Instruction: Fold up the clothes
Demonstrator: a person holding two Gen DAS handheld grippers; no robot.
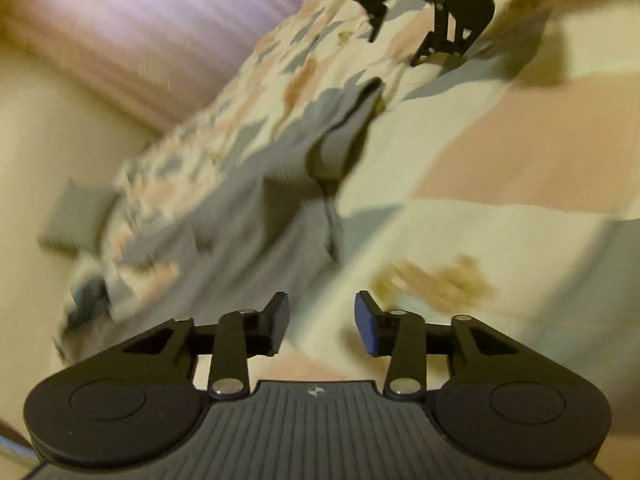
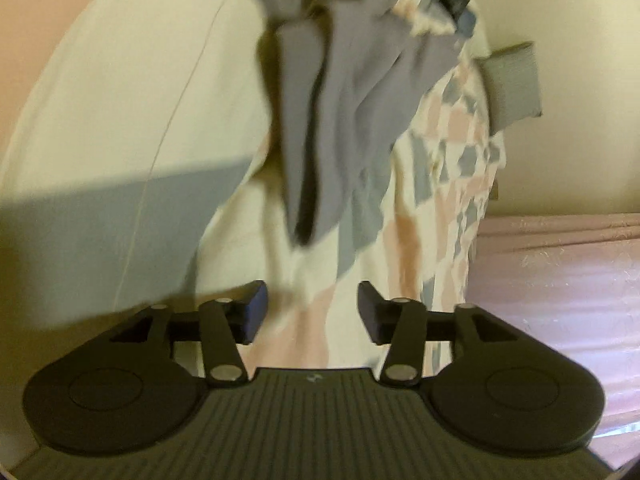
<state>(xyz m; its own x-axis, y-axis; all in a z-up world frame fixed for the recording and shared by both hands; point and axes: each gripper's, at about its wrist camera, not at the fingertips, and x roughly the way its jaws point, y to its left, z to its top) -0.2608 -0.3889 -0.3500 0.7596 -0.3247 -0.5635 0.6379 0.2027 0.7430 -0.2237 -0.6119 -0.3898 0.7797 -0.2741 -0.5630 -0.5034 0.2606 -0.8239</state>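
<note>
Both your left gripper [image 1: 322, 322] and right gripper [image 2: 312, 312] stood released, nothing between the jaws, grey garment [image 2: 340, 120] lying crumpled mid-bedspread [image 1: 500, 152].

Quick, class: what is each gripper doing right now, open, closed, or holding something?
Left gripper: open, nothing between its pads.
Right gripper: open, holding nothing; the grey garment lies ahead on the bed.
</note>
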